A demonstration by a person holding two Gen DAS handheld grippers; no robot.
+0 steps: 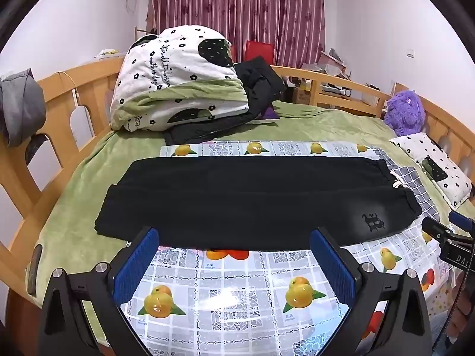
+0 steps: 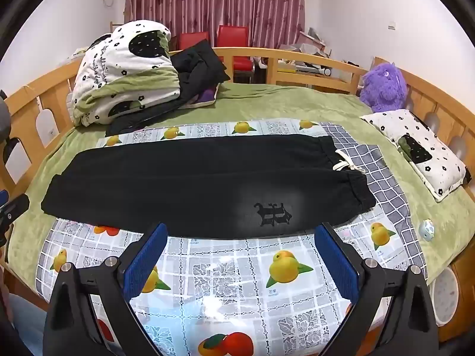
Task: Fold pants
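Black pants (image 1: 252, 195) flat on fruit-print cloth (image 1: 237, 296) | left claw (image 1: 234, 237) released | right claw (image 2: 240, 231) released, both near pants' edge

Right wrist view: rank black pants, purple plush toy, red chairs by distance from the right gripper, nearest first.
From the right gripper, jaws open and empty:
1. black pants, lying flat across the mat just ahead of the fingertips.
2. purple plush toy, far right, against the bed rail.
3. red chairs, beyond the far rail, before the curtain.
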